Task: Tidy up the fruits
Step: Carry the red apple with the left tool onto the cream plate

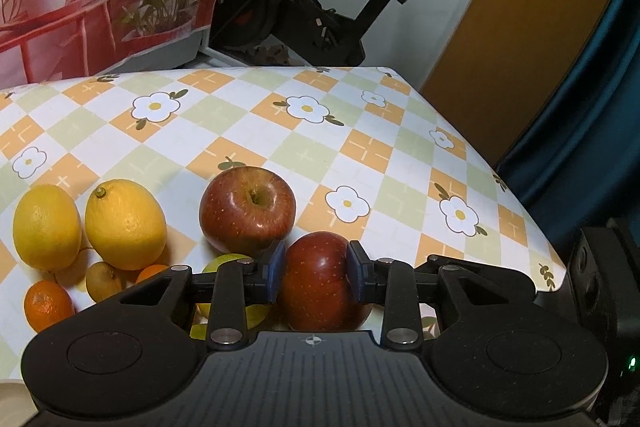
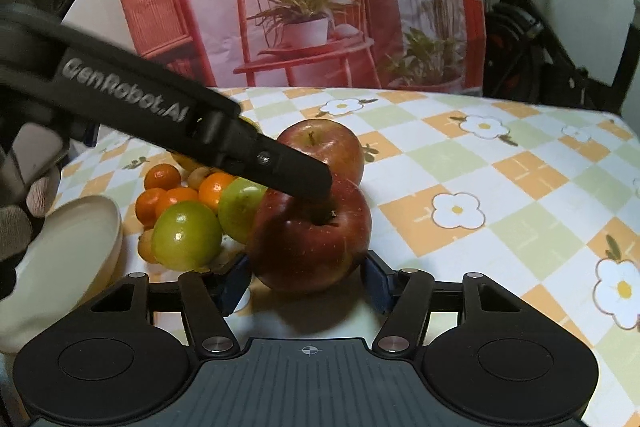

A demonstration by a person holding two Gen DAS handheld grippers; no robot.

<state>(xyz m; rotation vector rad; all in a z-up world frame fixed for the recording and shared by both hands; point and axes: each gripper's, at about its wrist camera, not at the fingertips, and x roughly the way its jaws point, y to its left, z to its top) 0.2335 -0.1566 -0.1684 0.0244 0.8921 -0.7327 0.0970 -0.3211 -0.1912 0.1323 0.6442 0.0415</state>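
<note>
Crowding the near apple point(image 1: 320, 279) in the left jaws: second apple point(image 1: 247, 209), lemons point(image 1: 125, 223), limes point(image 2: 186, 235).

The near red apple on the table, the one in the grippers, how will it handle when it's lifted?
The near apple looks rigid and glossy, so the left gripper, whose pads press its sides, may slip on the curved skin. Round-bodied, it would probably roll if released, likely into the far apple or the green fruit.

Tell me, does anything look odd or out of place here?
Yes. Both tools are at the same red apple: the left tool clamps it, while the right tool straddles it. No fruit looks damaged or spilled.
</note>
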